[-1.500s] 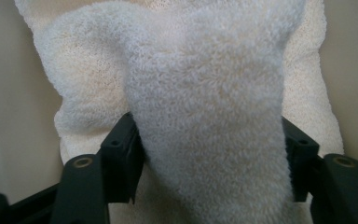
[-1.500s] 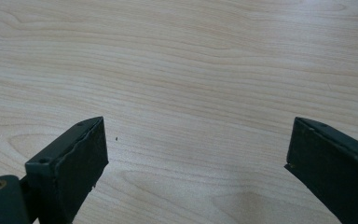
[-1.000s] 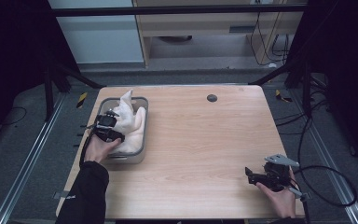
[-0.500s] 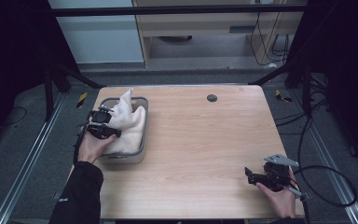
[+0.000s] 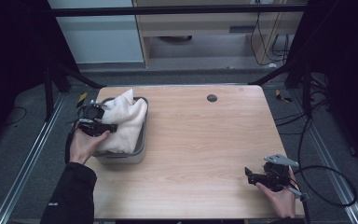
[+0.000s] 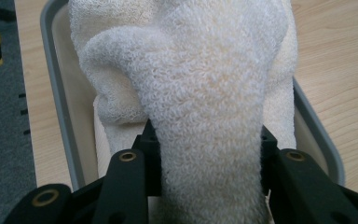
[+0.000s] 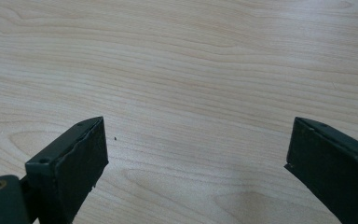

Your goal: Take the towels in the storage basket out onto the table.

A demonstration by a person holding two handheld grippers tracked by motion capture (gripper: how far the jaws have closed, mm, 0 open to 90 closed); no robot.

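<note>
A cream terry towel (image 5: pixel 123 119) lies bunched in a grey tray (image 5: pixel 142 140) at the table's left side. My left gripper (image 5: pixel 106 127) is shut on the towel; in the left gripper view a thick fold of the towel (image 6: pixel 205 140) is pinched between the two black jaws, above the tray's rim (image 6: pixel 319 135). My right gripper (image 5: pixel 248 176) rests low near the table's front right corner, held by a hand. Its jaws stand wide apart over bare wood in the right gripper view, the gripper (image 7: pixel 196 154) open with nothing between them.
A small dark round hole (image 5: pixel 211 98) sits near the table's far edge. The wooden table (image 5: pixel 205 140) spreads between tray and right gripper. A cable (image 5: pixel 326 186) trails from the right gripper off the table's right edge. Metal rails run along the floor at left.
My left gripper has shifted leftward toward the tray's left edge, drawing the towel with it. The right gripper has stayed where it was.
</note>
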